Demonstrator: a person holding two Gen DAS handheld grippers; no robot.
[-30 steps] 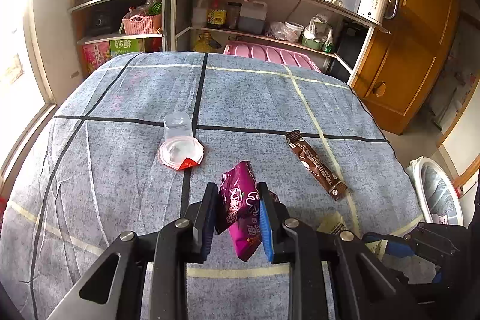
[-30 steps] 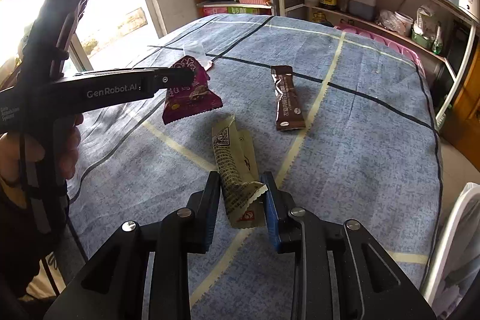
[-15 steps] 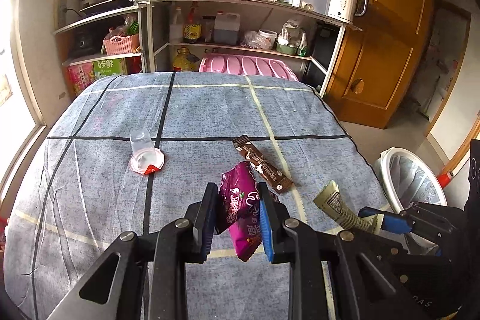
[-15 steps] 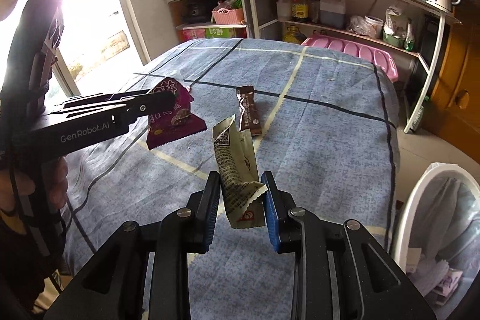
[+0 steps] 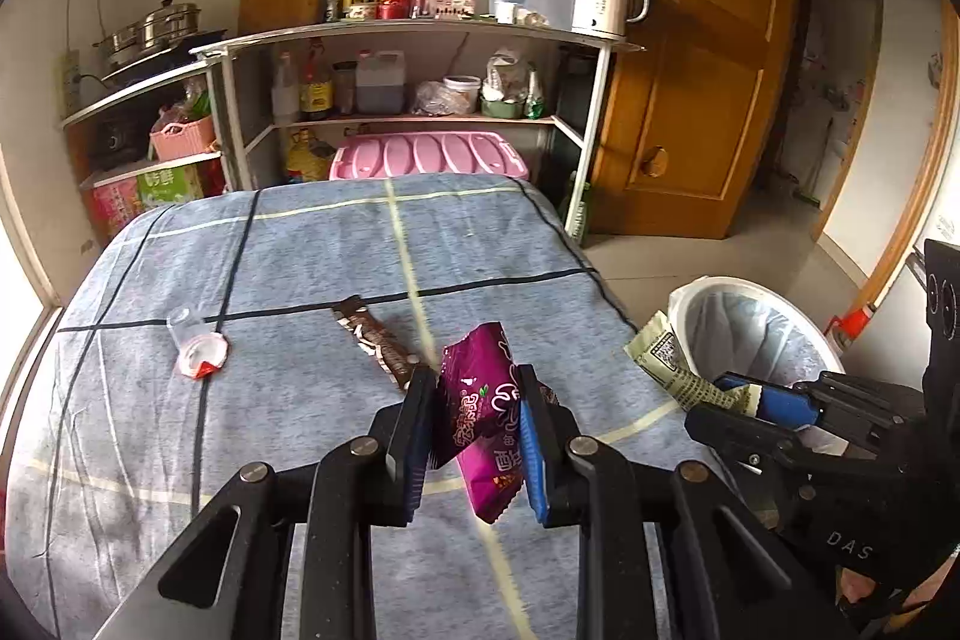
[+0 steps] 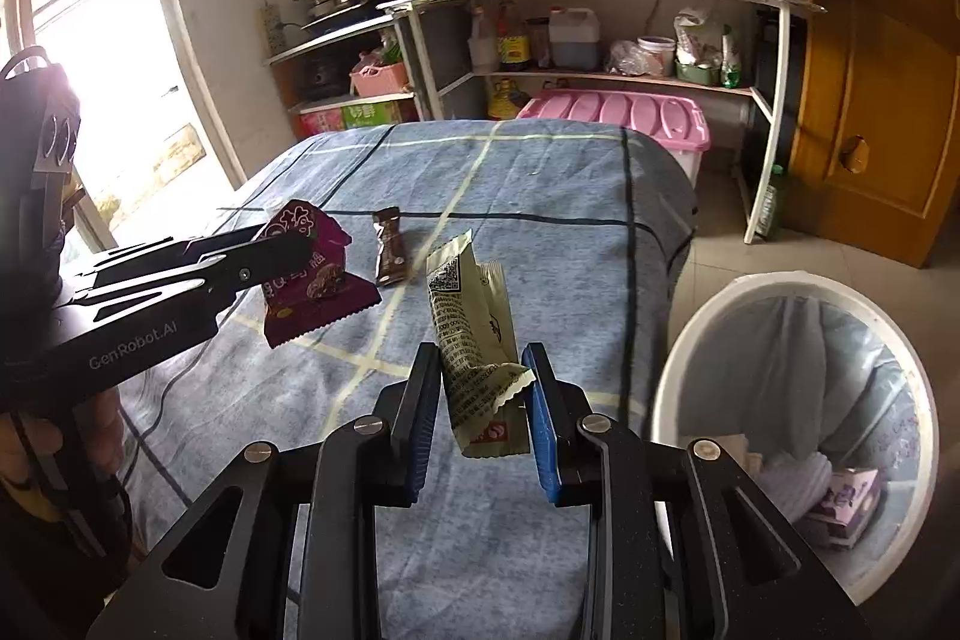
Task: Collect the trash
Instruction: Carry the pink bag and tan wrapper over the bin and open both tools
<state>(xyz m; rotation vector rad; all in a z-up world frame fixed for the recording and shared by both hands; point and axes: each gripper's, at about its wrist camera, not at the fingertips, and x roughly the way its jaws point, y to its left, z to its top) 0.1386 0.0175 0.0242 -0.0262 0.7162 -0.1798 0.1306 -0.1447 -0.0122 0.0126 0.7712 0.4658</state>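
Carrying step, judging by both loads in the air above the blue cloth [image 5: 300, 400]. White bin [image 6: 798, 436], lower right of the right wrist view, with rubbish visible inside; only its lined rim at right edge in the left view. Left gripper [image 5: 474, 430] clamped on purple wrapper [image 5: 480, 418], frame centre. Right gripper [image 6: 483, 394] pinching beige wrapper [image 6: 468, 340], centre. Next: over the rim, then release. Still on the cloth: brown bar wrapper [image 5: 375, 343], and, in the left view only, small clear cup [image 5: 195, 346], mid-left.
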